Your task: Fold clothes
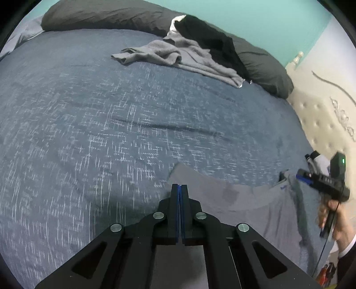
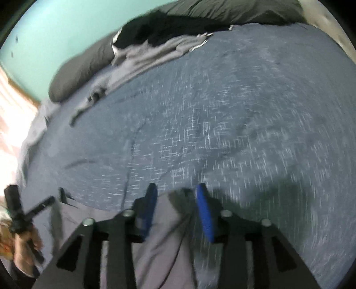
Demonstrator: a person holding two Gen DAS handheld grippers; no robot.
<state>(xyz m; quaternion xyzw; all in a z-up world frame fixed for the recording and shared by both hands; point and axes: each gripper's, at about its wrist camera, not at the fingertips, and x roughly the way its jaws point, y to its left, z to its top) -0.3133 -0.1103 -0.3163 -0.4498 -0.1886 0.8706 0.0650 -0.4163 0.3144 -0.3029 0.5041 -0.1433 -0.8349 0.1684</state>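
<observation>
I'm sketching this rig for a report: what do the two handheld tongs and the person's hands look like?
Both tongs, left and right, are black with blue pads and silver pivot screws. The right unit has a green light, white lettering and a trailing cable. The right hand is bare above a dark sleeve.

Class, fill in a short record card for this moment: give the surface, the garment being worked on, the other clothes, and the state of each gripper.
surface: bed with blue patterned bedspread
garment in work: grey garment at the near edge
other clothes: grey garment pile with a black garment on top, by the dark pillows
left gripper: shut, at the grey garment's edge; grip on cloth unclear
right gripper: open, over the grey garment
</observation>
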